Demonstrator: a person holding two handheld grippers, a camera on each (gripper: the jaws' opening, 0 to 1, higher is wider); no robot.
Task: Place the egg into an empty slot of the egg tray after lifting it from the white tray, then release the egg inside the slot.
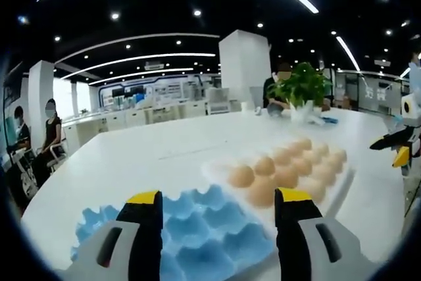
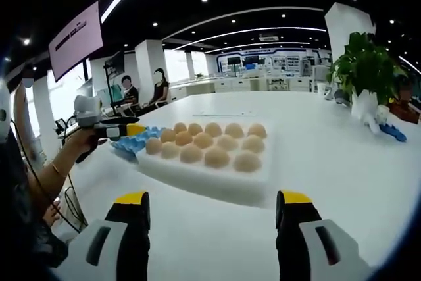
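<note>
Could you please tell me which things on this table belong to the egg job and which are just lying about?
For the job: eggs, white tray, blue egg tray, left gripper, right gripper.
Lying about: potted plant, blue object beside it.

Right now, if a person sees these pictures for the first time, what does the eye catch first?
First, the tan eggs in rows on the white tray, mid-table in the right gripper view. Next, the empty blue egg tray beside it, close under the open left tongs in the left gripper view. Then the green plant at the table's far right.
</note>
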